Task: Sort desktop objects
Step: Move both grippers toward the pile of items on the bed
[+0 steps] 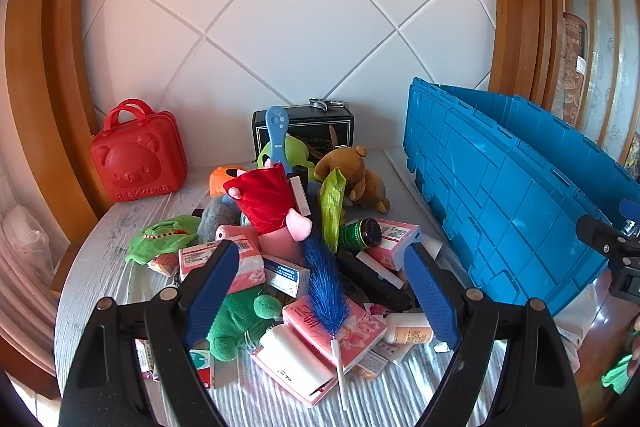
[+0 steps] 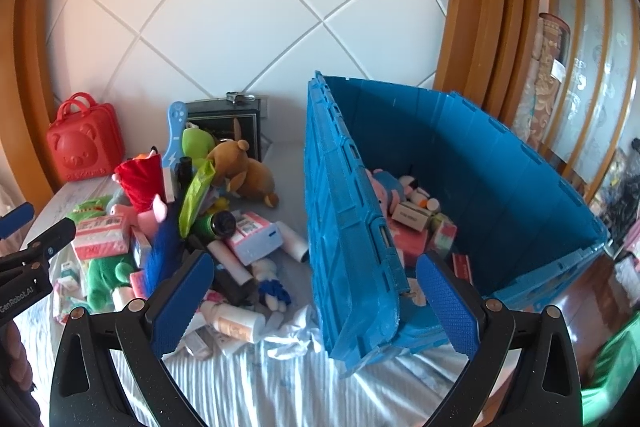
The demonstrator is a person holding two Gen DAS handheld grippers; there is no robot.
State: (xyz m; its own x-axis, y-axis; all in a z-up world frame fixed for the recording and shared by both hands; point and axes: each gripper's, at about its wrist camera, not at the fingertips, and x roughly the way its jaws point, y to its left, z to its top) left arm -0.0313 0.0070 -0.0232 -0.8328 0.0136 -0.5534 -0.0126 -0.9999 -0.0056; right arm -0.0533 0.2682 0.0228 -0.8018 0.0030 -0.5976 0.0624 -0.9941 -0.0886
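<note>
Where toys pile, blue crate (image 2: 460, 147) (ribbed) stands open-topped.

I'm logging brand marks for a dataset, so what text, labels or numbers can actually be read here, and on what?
"Rilakkuma", embossed along the bottom of the red bear case.
"GenRoboLAI", as best it reads, white print on the left gripper's black body at the right wrist view's left edge.
Print and barcodes on the pink tissue packs, the small white and blue box and the white bottle: too small or blurred to read.
</note>
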